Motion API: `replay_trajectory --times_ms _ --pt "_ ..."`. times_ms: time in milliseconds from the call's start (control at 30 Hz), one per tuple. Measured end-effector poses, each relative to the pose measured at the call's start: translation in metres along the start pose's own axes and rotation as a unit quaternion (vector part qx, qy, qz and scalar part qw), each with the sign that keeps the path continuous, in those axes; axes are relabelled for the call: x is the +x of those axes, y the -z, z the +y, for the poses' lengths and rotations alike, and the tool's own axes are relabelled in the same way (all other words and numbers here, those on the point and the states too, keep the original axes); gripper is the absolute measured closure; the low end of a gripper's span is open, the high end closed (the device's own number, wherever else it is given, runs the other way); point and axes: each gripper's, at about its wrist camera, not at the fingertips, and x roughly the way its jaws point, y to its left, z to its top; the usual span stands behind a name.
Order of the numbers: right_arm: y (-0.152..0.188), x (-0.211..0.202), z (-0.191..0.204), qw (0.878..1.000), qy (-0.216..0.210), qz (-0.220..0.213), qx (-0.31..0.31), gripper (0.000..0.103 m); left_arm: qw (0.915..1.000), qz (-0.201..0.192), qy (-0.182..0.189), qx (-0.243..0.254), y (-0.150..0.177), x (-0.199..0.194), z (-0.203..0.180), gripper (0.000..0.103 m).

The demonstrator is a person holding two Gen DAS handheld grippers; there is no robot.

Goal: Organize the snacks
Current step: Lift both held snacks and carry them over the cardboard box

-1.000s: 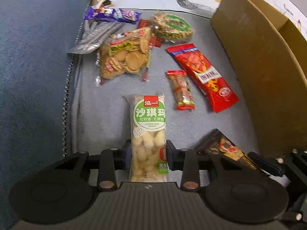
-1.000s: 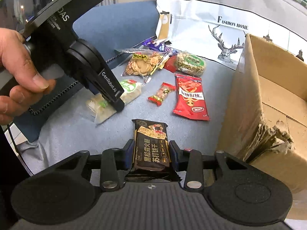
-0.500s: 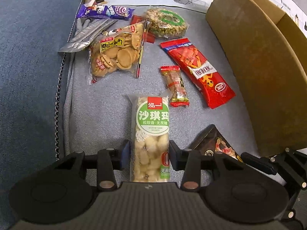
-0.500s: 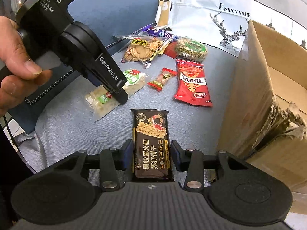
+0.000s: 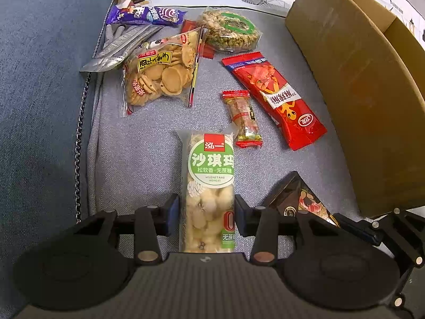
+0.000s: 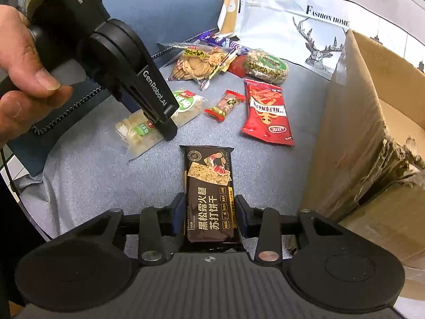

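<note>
Change against the earlier views: the left gripper (image 5: 206, 207) has just been opening. A second ago its pads were pinching the sachima pack (image 5: 208, 194); now they are standing slightly apart at the pack's two long edges, and the pack is lying flat on the grey cloth (image 5: 138, 154). The right gripper (image 6: 209, 212) has just been closing. Half a second ago its pads were standing clear of the black truffle ham soda cracker pack (image 6: 208, 186); now they are pressing on both its edges, at the near half.

The sachima pack is lying lengthwise between the left fingers, well to the left of the cardboard box (image 5: 353, 93). The cracker pack is lying just left of the box's near corner, pointing away from the right gripper. A hand (image 6: 21, 79) is holding the left gripper's handle.

Further from the grippers, still left of the box:
- the red snack pouch (image 5: 276, 98) is lying nearest the box wall
- a small red-ended candy bar (image 5: 243, 117) is lying just beside the pouch
- a bag of round biscuits (image 5: 162, 74), a green-ringed rice cake (image 5: 231, 29), a purple wrapper (image 5: 146, 16) and a silver wrapper (image 5: 119, 50) are lying furthest from the box

The box wall is rising just right of the cracker pack.
</note>
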Motion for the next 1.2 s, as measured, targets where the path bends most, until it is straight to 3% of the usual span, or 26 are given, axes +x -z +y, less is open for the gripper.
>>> replay_trajectory --times_ms 200,667,900,1200 --pt "-0.002 -0.005 0.000 1.000 -0.002 -0.012 0.003 0.062 1.0000 0.001 -0.005 0.005 0.000 0.001 -0.002 0.063" --pt "0.000 0.004 0.000 1.000 0.001 0.013 0.006 0.061 0.9998 0.001 -0.007 0.018 0.002 0.002 -0.007 0.059" --pt "0.000 0.004 0.001 1.000 0.005 0.012 -0.001 0.062 0.9999 -0.002 -0.009 0.011 0.001 0.001 -0.004 0.063" --pt "-0.002 -0.008 0.005 1.000 0.016 -0.009 -0.004 0.062 0.9993 -0.035 0.003 -0.012 0.003 -0.019 -0.002 0.063"
